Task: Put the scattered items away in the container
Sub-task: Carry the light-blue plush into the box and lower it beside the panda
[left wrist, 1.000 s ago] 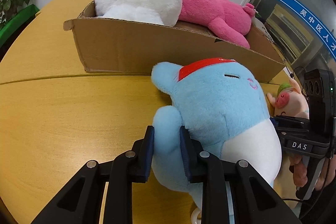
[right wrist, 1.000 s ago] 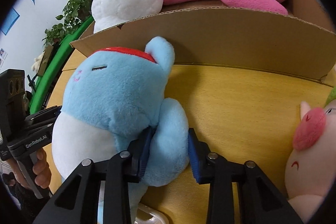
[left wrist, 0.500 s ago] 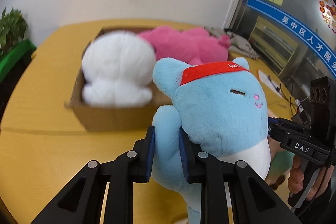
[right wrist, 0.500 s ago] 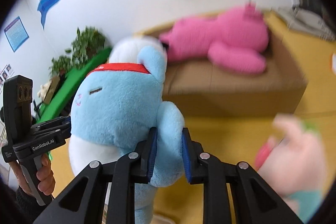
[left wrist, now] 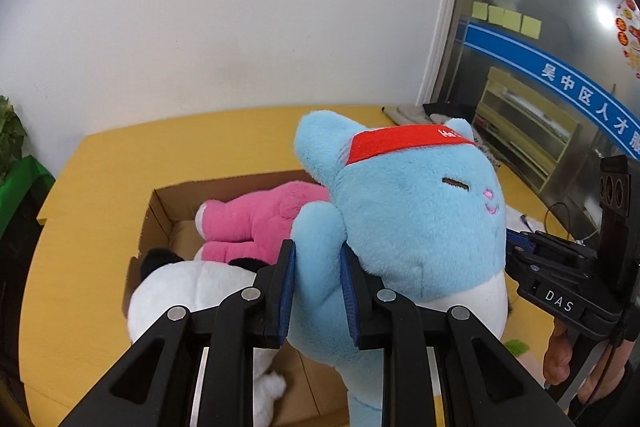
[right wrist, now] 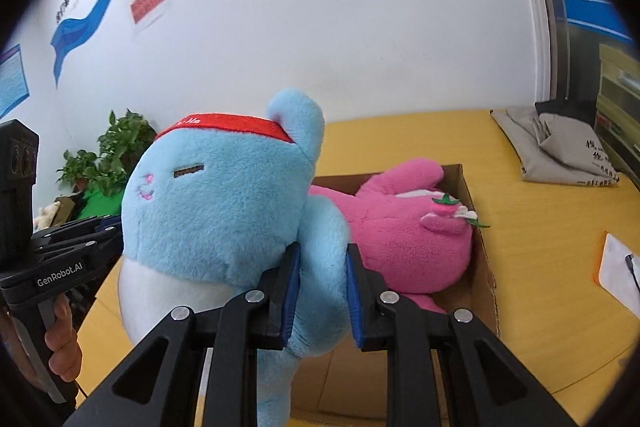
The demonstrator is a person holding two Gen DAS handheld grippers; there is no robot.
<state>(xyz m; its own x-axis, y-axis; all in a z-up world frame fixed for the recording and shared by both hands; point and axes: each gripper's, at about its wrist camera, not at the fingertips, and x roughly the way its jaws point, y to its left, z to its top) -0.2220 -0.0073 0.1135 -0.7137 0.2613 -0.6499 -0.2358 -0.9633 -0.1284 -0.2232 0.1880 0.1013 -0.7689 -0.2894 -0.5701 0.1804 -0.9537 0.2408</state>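
Above cardboard box (left wrist: pixel 160 211), blue plush (left wrist: pixel 416 223) pinched by "GenRobot.AI" left tool (left wrist: pixel 318 291) and "DAS" right tool (right wrist: pixel 320 287).

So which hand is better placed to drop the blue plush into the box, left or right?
Neither alone. The left gripper and right gripper each clamp one arm of the blue plush, held above the cardboard box. The left probably guides: bare floor shows on its side.
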